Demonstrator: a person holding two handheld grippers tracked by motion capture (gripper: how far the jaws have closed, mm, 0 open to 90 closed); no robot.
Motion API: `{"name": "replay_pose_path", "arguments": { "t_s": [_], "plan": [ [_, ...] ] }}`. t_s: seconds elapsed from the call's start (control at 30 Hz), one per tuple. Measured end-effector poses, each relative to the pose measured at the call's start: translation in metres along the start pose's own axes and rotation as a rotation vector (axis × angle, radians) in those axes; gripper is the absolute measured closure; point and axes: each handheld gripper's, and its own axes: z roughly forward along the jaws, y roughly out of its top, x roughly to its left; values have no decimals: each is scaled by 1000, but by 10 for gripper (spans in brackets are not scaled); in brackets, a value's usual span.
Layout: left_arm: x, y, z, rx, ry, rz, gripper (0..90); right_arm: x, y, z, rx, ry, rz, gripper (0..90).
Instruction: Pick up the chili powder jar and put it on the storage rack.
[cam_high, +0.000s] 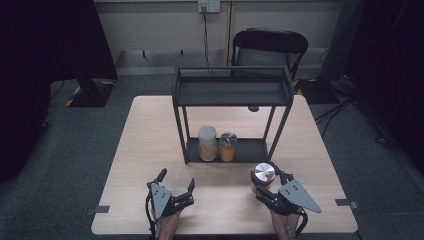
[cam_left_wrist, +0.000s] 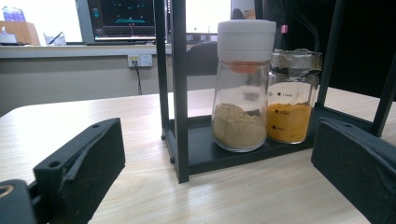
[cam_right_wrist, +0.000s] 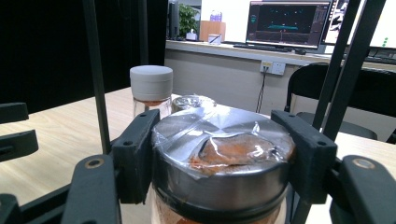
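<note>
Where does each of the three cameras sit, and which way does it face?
High view: above the near table edge, looking down at the rack; hands and both grippers show.
Left gripper view: low over the table, facing the white-capped jar; open jaws show.
Right gripper view: behind the steel-lidded jar, jaws shut on it.
All three share the white-capped jar.

Light wood surface (cam_high: 150, 150), rounded corners. A black metal two-tier rack (cam_high: 232, 92) stands on it around the middle, closer to the far edge. On the rack's bottom shelf, toward its left end, two jars touch side by side: a white-capped one with tan powder (cam_high: 207, 143) and a foil-topped one with orange powder (cam_high: 228, 147). Top shelf looks bare.
</note>
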Motion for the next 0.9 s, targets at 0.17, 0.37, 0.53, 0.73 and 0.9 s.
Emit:
{"name": "replay_pose_path", "arguments": {
  "t_s": [0.17,0.37,0.53,0.73,0.9],
  "plan": [
    [0,0,0,0,1,-1,22,0,2,6,-5,0,1,350],
    [0,0,0,0,0,-1,22,-3,5,13,-3,5,4,350],
    [0,0,0,0,1,-1,22,-4,6,18,2,6,11,350],
    [0,0,0,0,0,-1,22,-4,4,24,5,2,16,350],
    [0,0,0,-1,0,-1,22,-4,2,28,13,-5,21,350]
  ]
}}
